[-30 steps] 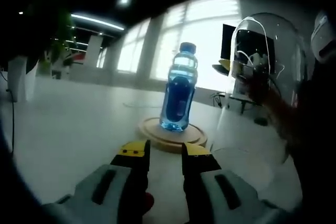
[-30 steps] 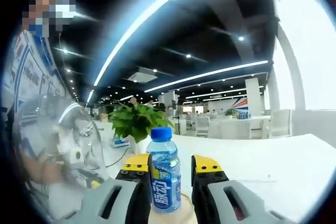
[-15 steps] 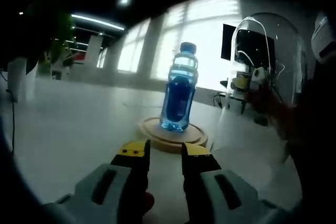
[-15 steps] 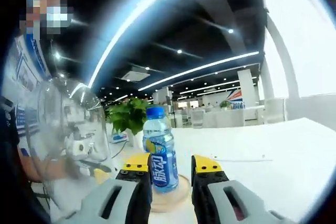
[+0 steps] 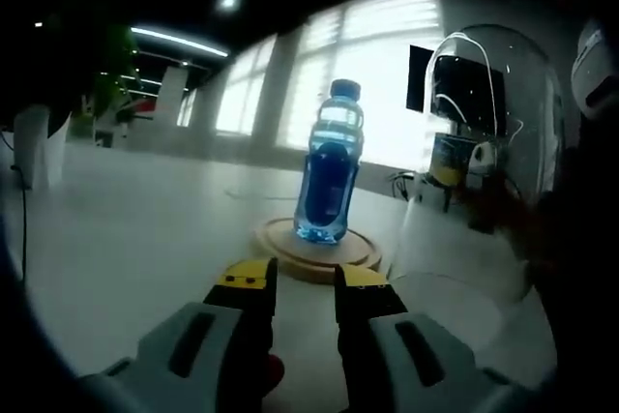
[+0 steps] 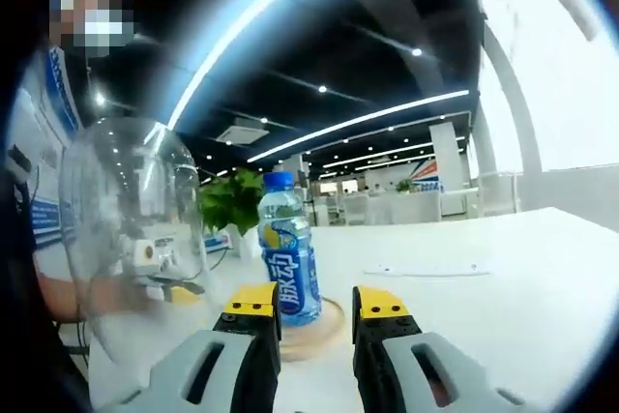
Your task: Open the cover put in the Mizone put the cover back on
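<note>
Beyond the left claw, jaws slightly apart and empty: Mizone bottle upright on its wooden base.
Right claw likewise empty; glass dome cover rests beside the base on the worktop. Next, probably: lower it over the bottle.

White table carries a wooden base.

One Mizone bottle, one glass cover, one wooden base, one potted plant.
</note>
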A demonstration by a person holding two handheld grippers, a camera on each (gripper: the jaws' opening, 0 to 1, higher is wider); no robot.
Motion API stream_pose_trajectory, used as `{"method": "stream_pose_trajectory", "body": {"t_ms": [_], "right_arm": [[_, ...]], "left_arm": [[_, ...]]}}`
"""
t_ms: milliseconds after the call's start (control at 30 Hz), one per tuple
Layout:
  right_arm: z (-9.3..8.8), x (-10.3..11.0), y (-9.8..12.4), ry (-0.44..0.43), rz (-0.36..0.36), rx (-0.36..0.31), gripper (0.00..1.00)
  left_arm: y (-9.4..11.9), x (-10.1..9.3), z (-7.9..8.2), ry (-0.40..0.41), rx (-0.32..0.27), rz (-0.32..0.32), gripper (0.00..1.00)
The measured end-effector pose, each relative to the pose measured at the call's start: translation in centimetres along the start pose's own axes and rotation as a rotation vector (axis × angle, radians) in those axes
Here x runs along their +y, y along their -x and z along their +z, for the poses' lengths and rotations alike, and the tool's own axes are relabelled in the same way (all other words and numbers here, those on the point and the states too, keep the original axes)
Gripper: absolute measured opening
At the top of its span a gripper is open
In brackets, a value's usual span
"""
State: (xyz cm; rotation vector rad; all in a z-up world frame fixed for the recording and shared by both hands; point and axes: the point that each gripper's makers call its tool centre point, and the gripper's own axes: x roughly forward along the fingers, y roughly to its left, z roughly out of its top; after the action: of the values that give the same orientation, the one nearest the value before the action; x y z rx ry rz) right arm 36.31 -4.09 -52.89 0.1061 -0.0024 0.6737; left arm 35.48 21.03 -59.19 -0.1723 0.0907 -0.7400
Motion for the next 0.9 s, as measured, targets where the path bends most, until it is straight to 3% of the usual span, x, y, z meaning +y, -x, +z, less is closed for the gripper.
{"method": "stream_pose_trajectory", "body": {"t_ms": [233, 900], "right_arm": [[-1.7, -0.4, 1.2, 0.001, -0.007, 0.020, 0.22], [-4.0, -1.2, 4.0, -0.012, -0.072, 0.021, 0.22]], "left_arm": [[0.0, 0.1, 0.0, 0.002, -0.002, -0.002, 0.19], [0.1, 0.0, 0.0, 0.002, 0.000, -0.008, 0.19]]}}
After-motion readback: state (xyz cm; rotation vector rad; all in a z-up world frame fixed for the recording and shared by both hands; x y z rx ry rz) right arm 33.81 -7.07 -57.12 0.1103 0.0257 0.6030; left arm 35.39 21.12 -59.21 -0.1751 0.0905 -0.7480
